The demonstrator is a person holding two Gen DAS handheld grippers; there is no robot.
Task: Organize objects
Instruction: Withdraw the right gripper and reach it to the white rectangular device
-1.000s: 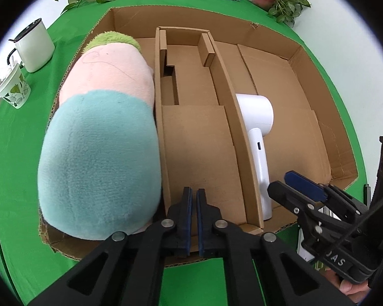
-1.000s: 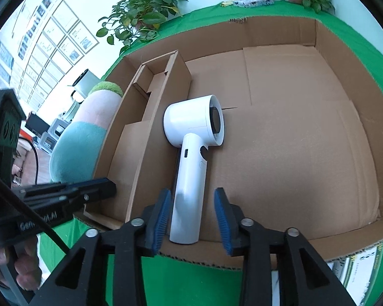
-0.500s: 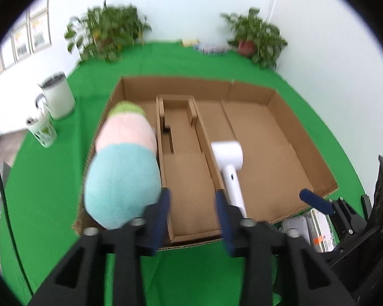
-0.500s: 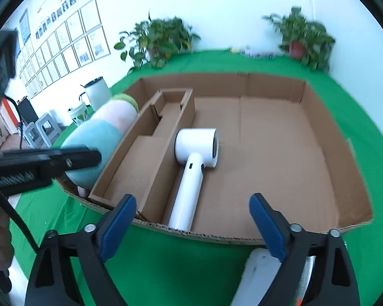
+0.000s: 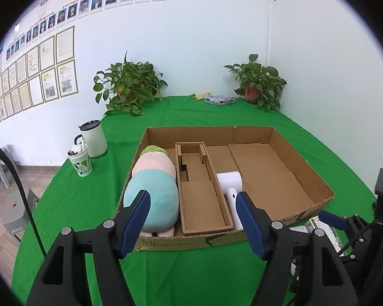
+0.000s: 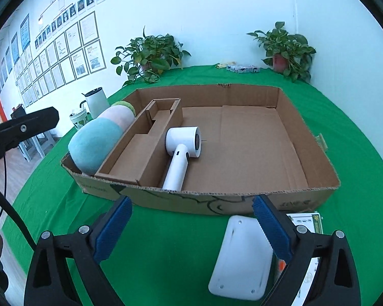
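A shallow cardboard box (image 5: 303,164) (image 6: 296,135) lies on the green table. In its left strip lies a teal, pink and green plush toy (image 5: 153,186) (image 6: 99,137). A white hair dryer (image 5: 229,186) (image 6: 182,150) lies beside the cardboard insert (image 5: 199,199) (image 6: 145,142). My left gripper (image 5: 192,220) is open and empty, held back above the box's near edge. My right gripper (image 6: 191,229) is open and empty, above the cloth in front of the box. A white flat device (image 6: 240,257) lies on a printed box (image 6: 306,224) just under the right finger.
A white kettle (image 5: 93,139) (image 6: 97,100) and a patterned cup (image 5: 80,162) stand left of the box. Two potted plants (image 5: 129,86) (image 5: 258,81) and a small packet (image 5: 219,100) are at the table's far edge. Grey stools (image 5: 15,209) stand on the floor at left.
Both grippers have pulled back and up from the box. The left gripper went from shut to wide open. The right gripper opened wider, leaving the hair dryer in the box.
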